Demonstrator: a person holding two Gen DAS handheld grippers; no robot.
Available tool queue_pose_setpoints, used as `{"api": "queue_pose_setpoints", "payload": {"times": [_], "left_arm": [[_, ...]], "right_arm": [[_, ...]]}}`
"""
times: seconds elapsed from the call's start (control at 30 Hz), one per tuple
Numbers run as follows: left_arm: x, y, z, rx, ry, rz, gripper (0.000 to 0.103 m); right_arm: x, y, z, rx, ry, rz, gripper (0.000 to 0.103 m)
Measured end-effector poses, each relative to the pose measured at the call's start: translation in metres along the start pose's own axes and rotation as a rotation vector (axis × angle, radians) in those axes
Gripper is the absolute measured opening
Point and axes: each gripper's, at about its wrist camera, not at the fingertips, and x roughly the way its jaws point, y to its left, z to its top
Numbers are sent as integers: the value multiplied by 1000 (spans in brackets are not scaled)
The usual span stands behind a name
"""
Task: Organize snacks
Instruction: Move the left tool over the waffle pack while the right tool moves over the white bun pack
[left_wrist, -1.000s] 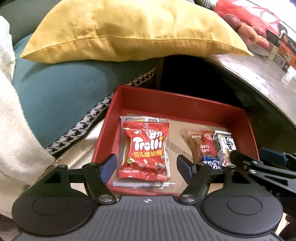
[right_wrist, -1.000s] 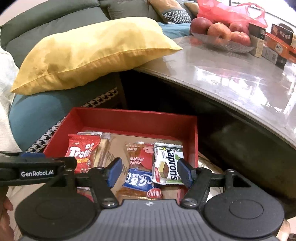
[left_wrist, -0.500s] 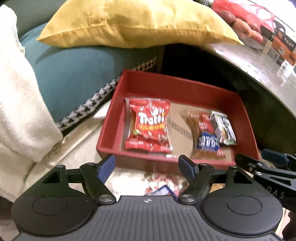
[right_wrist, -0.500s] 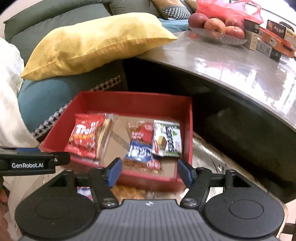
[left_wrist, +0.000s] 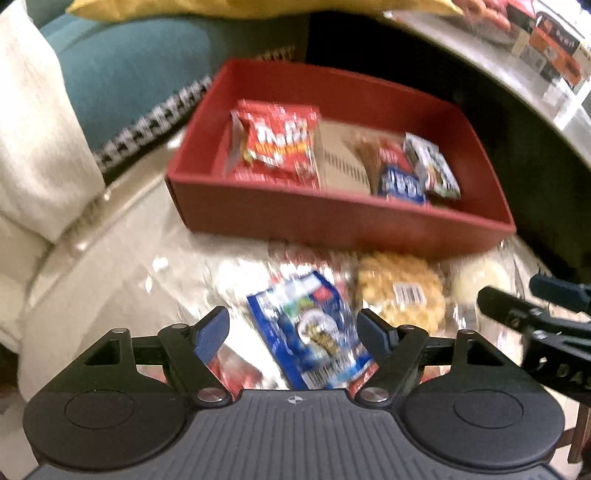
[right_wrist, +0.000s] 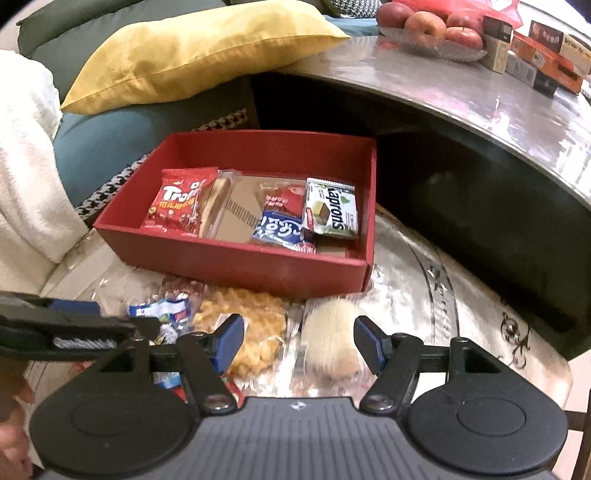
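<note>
A red box (left_wrist: 332, 221) (right_wrist: 236, 258) on a shiny low table holds a red Trolli bag (left_wrist: 280, 144) (right_wrist: 177, 203), a blue packet (right_wrist: 279, 230) and a Kaprons wafer (right_wrist: 330, 212). In front of the box lie a blue snack bag (left_wrist: 310, 328) (right_wrist: 162, 314), a yellow puffed snack (left_wrist: 399, 291) (right_wrist: 255, 325) and a pale round cake in clear wrap (right_wrist: 332, 339). My left gripper (left_wrist: 293, 332) is open, above the blue bag. My right gripper (right_wrist: 299, 339) is open, with the pale cake and the yellow snack's edge between its fingers.
A white blanket (right_wrist: 26, 166), a teal cushion (right_wrist: 110, 140) and a yellow pillow (right_wrist: 199, 48) lie left and behind. A higher grey table (right_wrist: 480, 96) at right carries a bowl of apples (right_wrist: 432, 29) and boxes (right_wrist: 543, 55).
Both grippers have pulled back from over the red box, bringing the loose snacks in front of it into view. Both stayed open.
</note>
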Motion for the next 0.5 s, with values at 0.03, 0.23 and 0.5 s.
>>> {"api": "queue_pose_setpoints", "payload": {"times": [0.03, 0.23, 0.5], "left_arm": [[3, -2, -4, 0, 12, -1, 82], [22, -16, -14, 17, 61, 8, 82], [27, -27, -2, 0, 56, -25, 83]], "right_arm": [[-2, -1, -2, 1, 0, 3, 62], [-6, -12, -8, 19, 6, 3, 62], [-7, -29, -12, 67, 20, 4, 62]]}}
